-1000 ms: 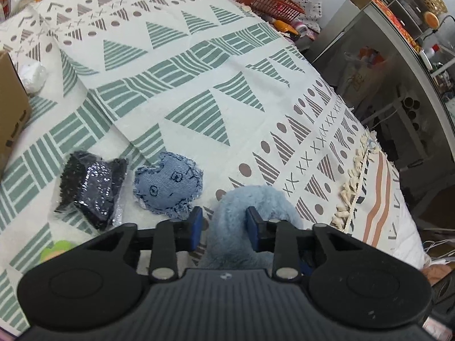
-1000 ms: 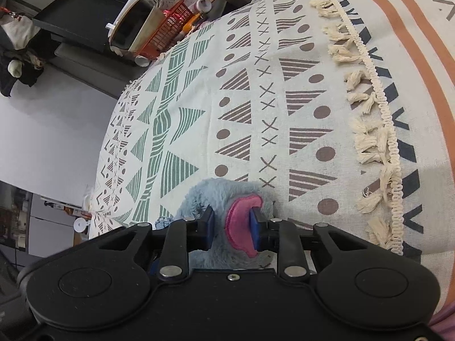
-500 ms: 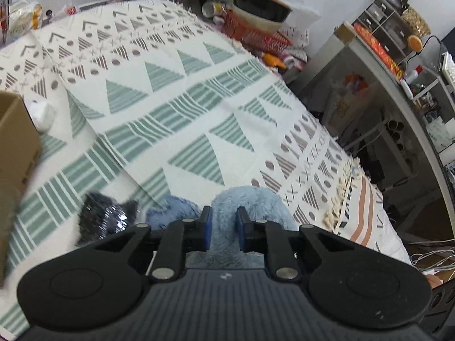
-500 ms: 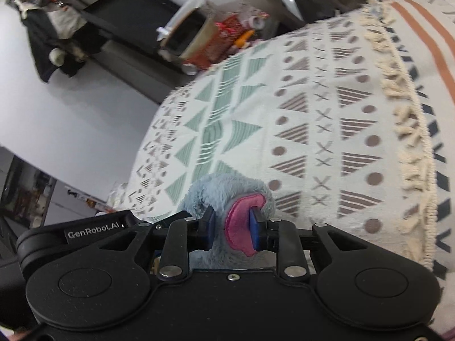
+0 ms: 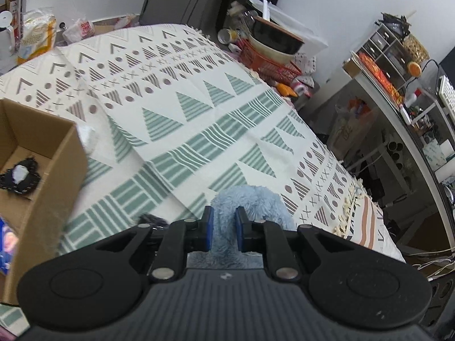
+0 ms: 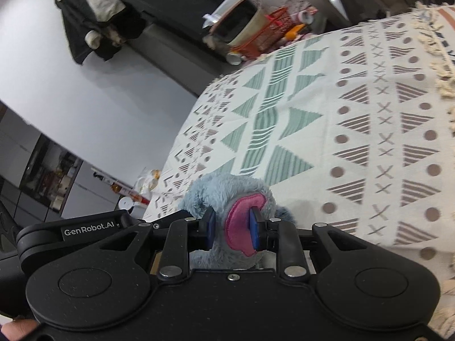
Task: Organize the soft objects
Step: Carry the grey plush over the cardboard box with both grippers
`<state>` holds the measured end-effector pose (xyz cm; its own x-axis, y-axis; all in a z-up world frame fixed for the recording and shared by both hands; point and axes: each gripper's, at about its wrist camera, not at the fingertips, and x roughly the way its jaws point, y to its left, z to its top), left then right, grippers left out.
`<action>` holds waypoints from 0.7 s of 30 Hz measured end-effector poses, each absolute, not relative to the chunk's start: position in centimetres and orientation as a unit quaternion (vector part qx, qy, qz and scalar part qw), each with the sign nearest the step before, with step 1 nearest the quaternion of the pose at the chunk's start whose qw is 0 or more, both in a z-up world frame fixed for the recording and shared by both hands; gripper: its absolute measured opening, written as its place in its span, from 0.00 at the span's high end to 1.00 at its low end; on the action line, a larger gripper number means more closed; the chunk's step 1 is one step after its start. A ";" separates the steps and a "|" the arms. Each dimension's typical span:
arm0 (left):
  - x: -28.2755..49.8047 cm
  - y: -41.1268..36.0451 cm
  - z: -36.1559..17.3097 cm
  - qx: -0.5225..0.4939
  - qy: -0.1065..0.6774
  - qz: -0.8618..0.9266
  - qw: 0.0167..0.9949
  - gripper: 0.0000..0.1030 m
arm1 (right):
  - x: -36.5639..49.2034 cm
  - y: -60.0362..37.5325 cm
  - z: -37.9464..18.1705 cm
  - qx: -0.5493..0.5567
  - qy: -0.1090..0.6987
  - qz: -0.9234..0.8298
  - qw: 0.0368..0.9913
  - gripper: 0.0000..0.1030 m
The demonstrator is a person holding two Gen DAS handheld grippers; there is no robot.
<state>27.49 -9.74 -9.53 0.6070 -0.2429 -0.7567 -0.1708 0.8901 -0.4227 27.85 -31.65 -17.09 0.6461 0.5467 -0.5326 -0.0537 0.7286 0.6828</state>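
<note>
Both tools are squeezing the same blue plush. The left tool is clenched on a fluffy blue part of it, and the right tool is clenched on the part with the pink patch (maybe an ear or a mouth, I cannot tell). The plush sits right at the tips of both tools, above the patterned cloth on the bed.

A brown box stands open to the left, with a small dark thing already lying inside. That looks like the place for soft things.

The plush looks light and squishy, so it will bend and droop when carried. It will not break. Fur can slip, so a grip on a thick, full part should do better than one on a thin edge.
</note>
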 end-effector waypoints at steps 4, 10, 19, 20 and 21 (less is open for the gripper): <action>26.8 -8.0 -9.1 -0.227 0.437 -0.018 0.870 0.86 | 27.5 -29.8 -16.5 0.306 0.378 0.196 0.851 0.77; 25.8 -5.1 -8.5 -0.236 0.429 -0.013 0.872 0.86 | 27.1 -27.2 -15.8 0.288 0.381 0.221 0.850 0.77; 24.0 -0.2 -6.5 -0.254 0.418 -0.012 0.872 0.86 | 25.7 -22.8 -13.3 0.266 0.376 0.246 0.853 0.77; 23.8 0.3 -6.3 -0.257 0.416 -0.013 0.872 0.86 | 25.7 -22.4 -13.1 0.265 0.375 0.247 0.853 0.77; 23.7 0.9 -6.1 -0.258 0.414 -0.013 0.873 0.86 | 25.7 -21.9 -12.8 0.264 0.374 0.249 0.853 0.77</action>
<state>23.68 0.88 -6.11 0.6567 -0.2365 -0.7161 -0.1914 0.8662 -0.4616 25.67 -21.89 -12.85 0.5957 0.6224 -0.5077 -0.2268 0.7367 0.6370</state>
